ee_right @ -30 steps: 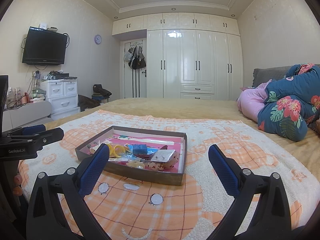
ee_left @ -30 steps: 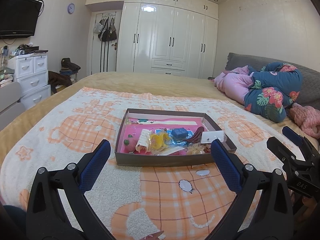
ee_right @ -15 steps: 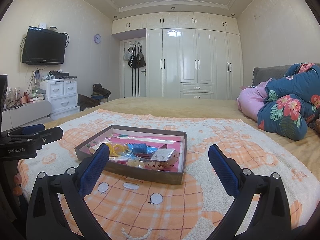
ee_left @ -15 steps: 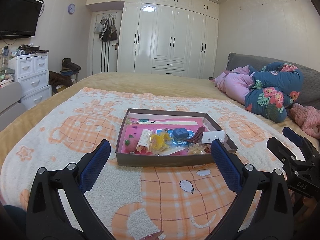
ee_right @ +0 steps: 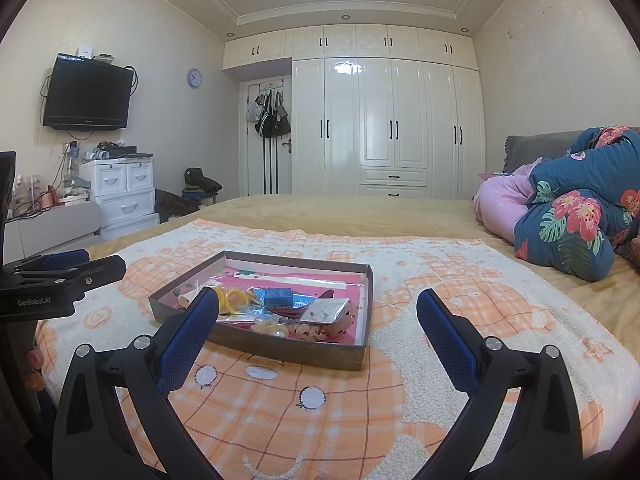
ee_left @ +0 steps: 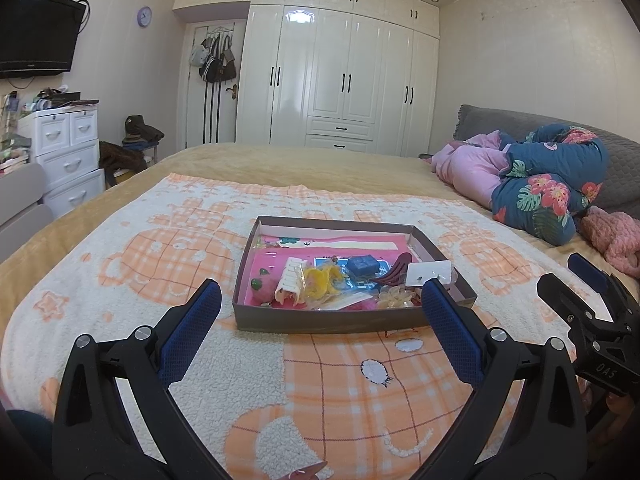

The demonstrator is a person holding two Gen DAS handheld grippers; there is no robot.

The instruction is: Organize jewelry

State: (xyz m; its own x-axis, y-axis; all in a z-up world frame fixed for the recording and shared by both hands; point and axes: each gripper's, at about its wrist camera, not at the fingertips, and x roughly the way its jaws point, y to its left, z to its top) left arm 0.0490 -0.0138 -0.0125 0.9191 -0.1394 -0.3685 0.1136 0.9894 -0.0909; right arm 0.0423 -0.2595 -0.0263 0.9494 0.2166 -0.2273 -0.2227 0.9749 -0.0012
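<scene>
A shallow brown box (ee_left: 320, 322) with a pink floor lies on the orange-and-white blanket; it also shows in the right wrist view (ee_right: 280, 350). It holds a small blue box (ee_left: 363, 265), a white hair clip (ee_left: 291, 282), yellow pieces (ee_left: 320, 278), a dark red clip (ee_left: 396, 271) and a white earring card (ee_left: 428, 273). My left gripper (ee_left: 320, 304) is open and empty, just short of the box. My right gripper (ee_right: 318, 312) is open and empty, near the box's front right part.
The blanket (ee_left: 160, 280) covers a tan bed. Folded quilts (ee_left: 548, 184) lie at the right. White drawers (ee_right: 124, 196) and a wall TV (ee_right: 88, 94) are at the left, a white wardrobe (ee_right: 384, 128) behind.
Both views have shifted very slightly; the box sits a touch higher in the right wrist view. Both grippers stay open.
</scene>
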